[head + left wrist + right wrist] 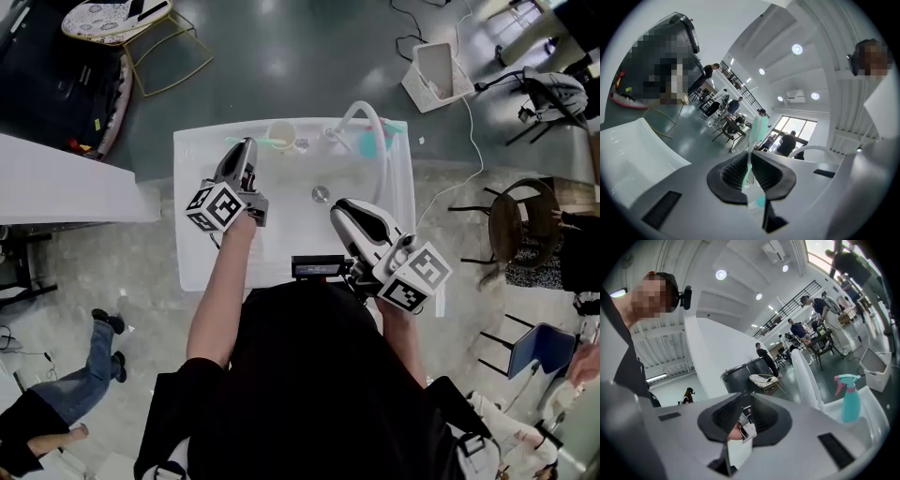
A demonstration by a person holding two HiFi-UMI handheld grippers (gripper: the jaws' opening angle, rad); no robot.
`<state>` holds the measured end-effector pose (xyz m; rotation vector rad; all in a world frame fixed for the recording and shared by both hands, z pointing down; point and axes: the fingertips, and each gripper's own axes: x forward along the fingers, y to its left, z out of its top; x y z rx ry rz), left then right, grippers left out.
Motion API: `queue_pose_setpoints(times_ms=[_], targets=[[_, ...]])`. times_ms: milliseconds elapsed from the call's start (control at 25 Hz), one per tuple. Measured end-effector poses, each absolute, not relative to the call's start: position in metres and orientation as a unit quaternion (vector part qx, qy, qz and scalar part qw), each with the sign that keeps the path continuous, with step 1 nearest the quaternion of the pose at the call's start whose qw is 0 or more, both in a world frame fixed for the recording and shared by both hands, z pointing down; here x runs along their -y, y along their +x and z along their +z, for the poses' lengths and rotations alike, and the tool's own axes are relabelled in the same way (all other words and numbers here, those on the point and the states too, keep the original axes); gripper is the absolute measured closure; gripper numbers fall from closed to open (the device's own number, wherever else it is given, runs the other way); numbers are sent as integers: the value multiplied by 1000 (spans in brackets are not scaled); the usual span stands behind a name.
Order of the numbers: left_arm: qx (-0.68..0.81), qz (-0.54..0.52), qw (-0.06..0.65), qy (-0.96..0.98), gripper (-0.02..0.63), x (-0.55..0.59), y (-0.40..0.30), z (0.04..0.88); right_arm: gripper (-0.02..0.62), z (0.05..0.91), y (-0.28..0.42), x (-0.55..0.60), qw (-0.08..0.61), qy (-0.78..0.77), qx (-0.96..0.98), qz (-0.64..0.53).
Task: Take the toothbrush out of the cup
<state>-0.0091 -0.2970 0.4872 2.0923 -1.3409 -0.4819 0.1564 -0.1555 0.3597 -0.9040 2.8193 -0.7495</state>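
The cup (283,134) stands at the far edge of the counter (187,234), left of the white faucet (367,117). There it is out of the basin but easy to reach from the near side.

The left claw (750,166) is closed tight on the handle of the mint-green toothbrush (758,129). It grips low on the shaft, so the bristle end stands up above the jaws and a short tail hangs below them. This claw points level, which suits a straight upward pull: the brush stays upright and should not drag against the cup wall. In the head view the brush sits right at the cup's rim, on its left side. I cannot tell whether the tail has cleared the rim. My reading is that the lift is under way and nearly done.

The right claw (743,416) hangs over the near right part of the counter, well apart from the cup. Its jaws are a narrow gap apart and hold nothing; the small pale shape in the gap seems to lie beyond them. It probably stays back because the cup needs no steadying, and that leaves the left arm room.

A teal spray bottle (851,399) stands beside the faucet, clear of the brush's path.
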Motion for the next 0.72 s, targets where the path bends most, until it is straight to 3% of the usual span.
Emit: queue_pose_setpoints(times_ms=[720], targets=[[398,-262,283,832,572,216,-8,385,552,360,149,151,42,-277,-927,-249]])
